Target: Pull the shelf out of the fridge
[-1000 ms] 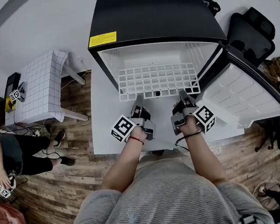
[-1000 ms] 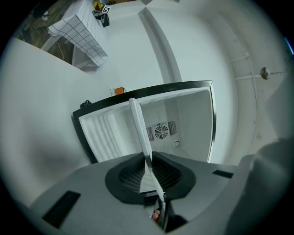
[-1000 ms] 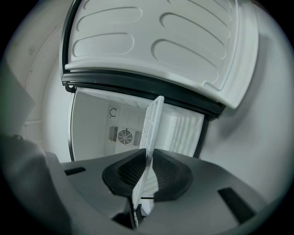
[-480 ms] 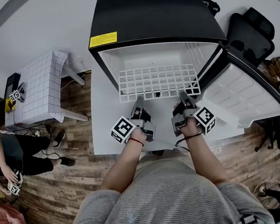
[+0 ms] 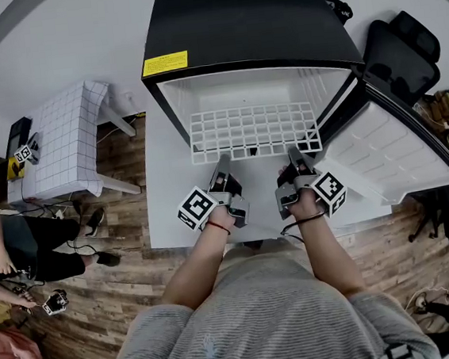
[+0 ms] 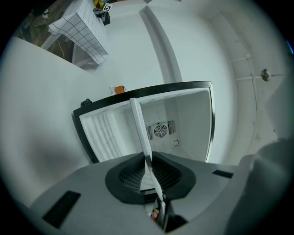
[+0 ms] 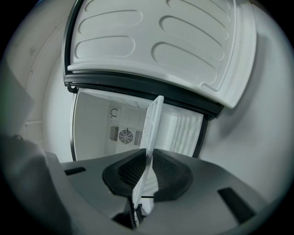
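Straight ahead of the left gripper (image 5: 222, 162) and the right gripper (image 5: 294, 154), the wire shelf (image 5: 253, 128) spans the fridge (image 5: 248, 21) cavity from side wall to side wall. The space above it is open right back to the rear wall's fan vent (image 6: 160, 131). Between the two grippers there is a clear gap along the shelf's front edge. Left of the left gripper lies bare white flooring (image 5: 164, 213) - the gridded table (image 5: 65, 140) stands well apart. Just right of the right gripper the open door (image 5: 386, 158) blocks that side, with a black chair (image 5: 399, 57) beyond it. Behind both grippers is the person's torso (image 5: 262, 306).
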Action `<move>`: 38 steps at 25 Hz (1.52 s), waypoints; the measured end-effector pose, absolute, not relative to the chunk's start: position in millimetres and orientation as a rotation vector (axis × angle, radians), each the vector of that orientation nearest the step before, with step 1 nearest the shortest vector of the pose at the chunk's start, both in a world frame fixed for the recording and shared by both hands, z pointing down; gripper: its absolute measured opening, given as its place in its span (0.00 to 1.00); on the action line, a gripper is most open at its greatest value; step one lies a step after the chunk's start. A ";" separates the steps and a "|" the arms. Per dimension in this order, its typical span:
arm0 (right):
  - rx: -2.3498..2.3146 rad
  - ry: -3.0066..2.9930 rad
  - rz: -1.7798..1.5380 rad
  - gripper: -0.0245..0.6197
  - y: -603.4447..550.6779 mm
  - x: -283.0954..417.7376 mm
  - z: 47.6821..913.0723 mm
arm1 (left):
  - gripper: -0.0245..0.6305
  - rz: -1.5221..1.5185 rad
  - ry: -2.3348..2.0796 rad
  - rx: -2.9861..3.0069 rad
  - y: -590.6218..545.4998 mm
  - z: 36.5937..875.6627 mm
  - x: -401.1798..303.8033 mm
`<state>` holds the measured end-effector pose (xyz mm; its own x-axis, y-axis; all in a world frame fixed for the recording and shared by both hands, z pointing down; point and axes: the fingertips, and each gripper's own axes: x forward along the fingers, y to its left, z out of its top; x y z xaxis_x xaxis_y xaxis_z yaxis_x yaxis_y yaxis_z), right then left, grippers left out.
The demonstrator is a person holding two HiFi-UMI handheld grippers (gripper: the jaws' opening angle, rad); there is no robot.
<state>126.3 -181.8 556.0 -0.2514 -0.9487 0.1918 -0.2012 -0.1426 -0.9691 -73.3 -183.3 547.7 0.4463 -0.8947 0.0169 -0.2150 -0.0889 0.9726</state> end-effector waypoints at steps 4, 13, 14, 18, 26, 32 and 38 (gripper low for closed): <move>-1.329 1.462 -1.452 0.12 -181.8 126.6 556.9 | 0.12 -0.761 -0.997 1.586 -183.2 549.8 -73.0; -1.327 1.466 -1.456 0.12 -182.8 127.0 560.0 | 0.12 -0.760 -1.004 1.585 -184.3 552.1 -73.1; -1.327 1.469 -1.453 0.12 -183.0 127.0 559.8 | 0.12 -0.759 -1.005 1.588 -184.4 551.7 -73.1; -1.324 1.472 -1.446 0.12 -182.2 127.2 559.5 | 0.12 -0.752 -1.010 1.598 -183.5 552.9 -73.5; -1.332 1.538 -1.407 0.12 -183.9 126.5 554.7 | 0.12 -0.732 -1.042 1.648 -185.8 550.0 -77.8; -1.334 1.580 -1.364 0.15 -178.3 136.3 555.8 | 0.15 -0.670 -1.053 1.735 -182.6 547.9 -79.7; -1.370 1.758 -1.316 0.17 -169.5 134.6 550.7 | 0.17 -0.568 -1.055 1.845 -178.0 548.1 -77.6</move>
